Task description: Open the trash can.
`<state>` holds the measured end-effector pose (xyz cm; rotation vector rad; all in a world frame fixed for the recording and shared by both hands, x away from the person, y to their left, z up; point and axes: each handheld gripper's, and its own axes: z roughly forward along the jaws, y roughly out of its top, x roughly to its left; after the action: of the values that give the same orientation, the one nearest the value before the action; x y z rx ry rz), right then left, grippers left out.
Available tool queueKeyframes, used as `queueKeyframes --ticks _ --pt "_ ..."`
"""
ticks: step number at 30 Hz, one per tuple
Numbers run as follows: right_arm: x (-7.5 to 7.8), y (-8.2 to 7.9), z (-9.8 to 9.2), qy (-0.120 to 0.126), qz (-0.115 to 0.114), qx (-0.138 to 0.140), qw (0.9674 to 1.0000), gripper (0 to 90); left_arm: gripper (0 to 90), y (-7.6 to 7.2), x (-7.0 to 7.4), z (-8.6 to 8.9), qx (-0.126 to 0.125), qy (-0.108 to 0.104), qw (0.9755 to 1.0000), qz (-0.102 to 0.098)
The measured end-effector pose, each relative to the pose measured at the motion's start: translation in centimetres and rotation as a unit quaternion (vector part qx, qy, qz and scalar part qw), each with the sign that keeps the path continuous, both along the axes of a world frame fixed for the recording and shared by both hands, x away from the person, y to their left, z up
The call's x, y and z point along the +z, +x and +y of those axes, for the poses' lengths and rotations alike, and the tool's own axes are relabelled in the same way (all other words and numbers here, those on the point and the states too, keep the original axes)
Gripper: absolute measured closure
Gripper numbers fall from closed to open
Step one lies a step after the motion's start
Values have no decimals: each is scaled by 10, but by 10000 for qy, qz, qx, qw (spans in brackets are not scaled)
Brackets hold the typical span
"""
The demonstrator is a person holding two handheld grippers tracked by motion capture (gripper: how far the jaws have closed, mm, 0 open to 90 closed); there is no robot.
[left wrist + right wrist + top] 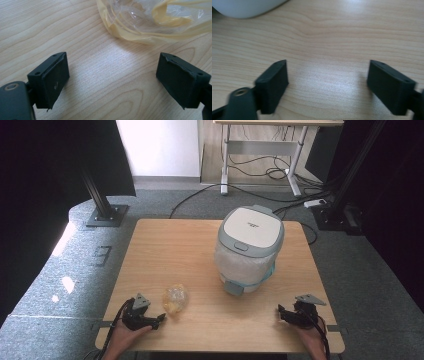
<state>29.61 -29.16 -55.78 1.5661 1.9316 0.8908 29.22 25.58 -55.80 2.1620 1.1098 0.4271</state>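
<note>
Wooden table (165, 240), white rice cooker (248, 249) at centre, crumpled yellowish plastic bag (175, 298) just beside left hand-held gripper (159, 319), right hand-held gripper (281, 314) well apart.

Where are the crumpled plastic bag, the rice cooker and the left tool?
crumpled plastic bag (175, 298), high view, middle of the yellowish crumple.
rice cooker (251, 226), high view, centre of the white lid.
left tool (112, 75), left gripper view, midway between its open fingertips.
</note>
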Motion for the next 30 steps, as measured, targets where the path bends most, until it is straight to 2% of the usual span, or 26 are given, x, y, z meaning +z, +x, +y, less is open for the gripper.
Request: queueKeyframes --ticks 2,7,8,11,13,14,15,18,21,22,25,26,27,30 --pt "3 -1 -1 31 -56 33 10000 295 109 0 0 0 0 -4 10000 0" --pt "21 -10 -3 205 -410 265 9986 459 109 -1 0 0 -3 -2 10000 -3" --pt "21 -10 -3 205 -410 265 9986 459 109 -1 0 0 -3 -2 10000 -3" --pt "42 -16 -2 375 -681 514 9956 560 108 0 0 0 -11 -6 10000 1" --pt "52 -18 -1 420 -792 664 9938 615 108 0 0 0 -11 -5 10000 1" --pt "52 -18 -1 420 -792 664 9938 615 108 0 0 0 -11 -5 10000 1" --pt "67 -21 2 452 -948 829 9910 677 109 0 0 0 -12 -2 10000 1" --pt "86 -24 5 514 -1151 993 9870 771 108 0 0 0 -11 -3 10000 1" --pt "109 -27 8 686 -1294 1300 9806 855 108 0 0 0 -9 -7 10000 0" --pt "116 -27 9 701 -1338 1322 9796 882 108 0 0 0 -12 -2 10000 2" --pt "136 -27 12 861 -1420 1505 9746 897 109 0 0 0 -10 -3 10000 0" --pt "136 -27 12 861 -1420 1505 9746 897 108 0 0 0 -10 -3 10000 0" --pt "146 -26 14 904 -1473 1625 9715 897 109 0 0 0 -11 -2 10000 0" --pt "160 -25 17 934 -1558 1790 9669 897 109 -1 0 0 -11 -1 10000 -2"
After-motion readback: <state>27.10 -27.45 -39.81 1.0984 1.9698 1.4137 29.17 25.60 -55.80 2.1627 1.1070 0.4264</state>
